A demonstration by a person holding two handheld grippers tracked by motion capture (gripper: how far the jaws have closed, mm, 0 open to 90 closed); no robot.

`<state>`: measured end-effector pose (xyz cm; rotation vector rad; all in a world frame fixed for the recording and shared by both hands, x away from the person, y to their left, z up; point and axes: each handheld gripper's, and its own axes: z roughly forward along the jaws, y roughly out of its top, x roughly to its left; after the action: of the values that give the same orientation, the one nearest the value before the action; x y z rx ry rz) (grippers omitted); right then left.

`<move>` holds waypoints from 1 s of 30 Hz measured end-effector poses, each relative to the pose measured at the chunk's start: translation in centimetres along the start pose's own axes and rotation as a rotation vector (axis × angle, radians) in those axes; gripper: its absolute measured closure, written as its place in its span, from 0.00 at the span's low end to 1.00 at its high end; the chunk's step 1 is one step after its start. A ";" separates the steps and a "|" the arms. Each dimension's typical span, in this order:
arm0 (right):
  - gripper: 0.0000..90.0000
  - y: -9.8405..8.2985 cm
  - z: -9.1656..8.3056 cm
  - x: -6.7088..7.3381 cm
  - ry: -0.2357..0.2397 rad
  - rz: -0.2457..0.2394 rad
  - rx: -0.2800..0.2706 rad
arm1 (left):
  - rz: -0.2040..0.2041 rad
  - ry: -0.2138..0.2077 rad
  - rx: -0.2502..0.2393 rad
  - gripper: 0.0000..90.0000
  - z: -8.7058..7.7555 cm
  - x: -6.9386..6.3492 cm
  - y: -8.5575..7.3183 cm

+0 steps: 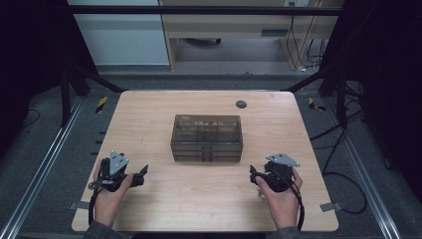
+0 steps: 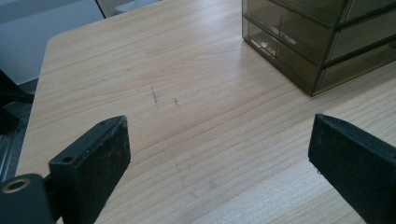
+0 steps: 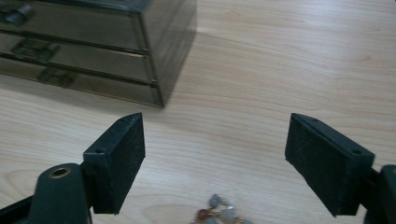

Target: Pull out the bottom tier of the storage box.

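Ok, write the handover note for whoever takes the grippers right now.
Left gripper: open, holding nothing, near the table's left front.
Right gripper: open, nothing between its jaws; a small beaded trinket lies on the table just below them.
Smoky clear drawer box: mid-table, all drawers look closed.
Done: nothing visible yet; trinket is not in the box.
Left: probably pick up the trinket, open a drawer, stow it.
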<state>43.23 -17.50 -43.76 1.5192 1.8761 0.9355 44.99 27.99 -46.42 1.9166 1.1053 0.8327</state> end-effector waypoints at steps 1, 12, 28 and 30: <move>0.24 0.0 0.0 0.0 0.000 0.000 0.000 | 0.000 -0.004 -0.002 0.06 0.0 0.0 0.0; 0.31 1.2 0.9 6.0 -0.002 -0.060 0.027 | 0.004 -0.004 -0.006 0.06 0.0 -0.2 0.3; 0.31 1.6 3.5 10.4 0.024 -0.043 0.066 | -0.015 -0.013 -0.007 0.06 0.0 0.2 0.2; 0.32 1.6 3.8 10.8 0.023 -0.032 0.072 | -0.015 -0.013 -0.010 0.06 0.0 0.2 0.2</move>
<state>44.82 -6.14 -44.73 1.5212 1.9638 0.8838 45.15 28.09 -46.17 1.9009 1.1044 0.8150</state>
